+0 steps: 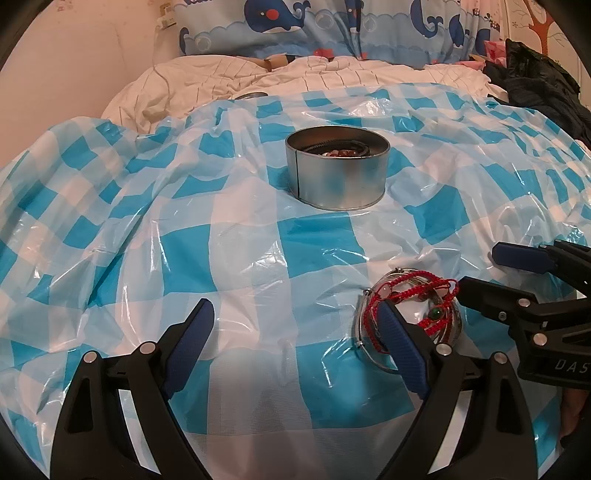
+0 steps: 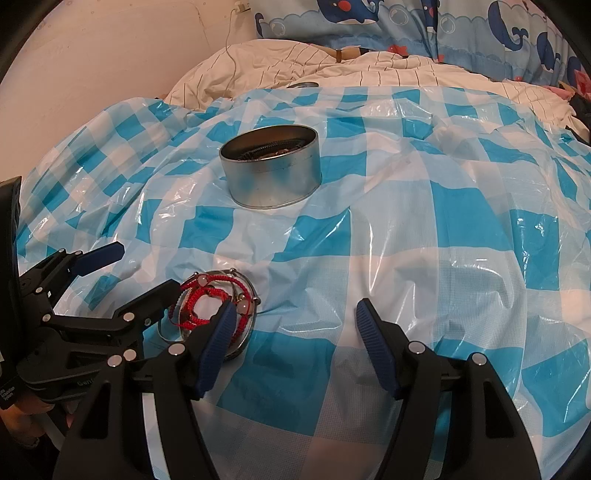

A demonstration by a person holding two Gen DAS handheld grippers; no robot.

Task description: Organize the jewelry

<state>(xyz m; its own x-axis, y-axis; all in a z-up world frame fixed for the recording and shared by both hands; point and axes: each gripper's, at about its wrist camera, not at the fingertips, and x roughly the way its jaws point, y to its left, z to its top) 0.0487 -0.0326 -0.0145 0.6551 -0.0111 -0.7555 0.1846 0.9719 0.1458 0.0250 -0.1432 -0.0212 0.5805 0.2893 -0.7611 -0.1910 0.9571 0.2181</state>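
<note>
Both your tongs gape wide, gripping nothing: left gripper (image 1: pixel 295 317) and right gripper (image 2: pixel 293 315) flank the bracelets (image 1: pixel 410 314), tin (image 1: pixel 338 168) beyond.

Warm dim indoor light; white glare on plastic sheet (image 1: pixel 258 236); fisheye bending, dark vignette corners; slight softness.

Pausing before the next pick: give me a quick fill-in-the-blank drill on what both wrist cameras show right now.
1. The round tin standing on the checked plastic sheet is made of ____.
2. The braided cords in the jewelry pile are ____ in colour.
3. The pillow behind the tin is printed with ____.
4. The left gripper and right gripper both have their jaws ____.

Missing words: metal; red; whales; open
</note>
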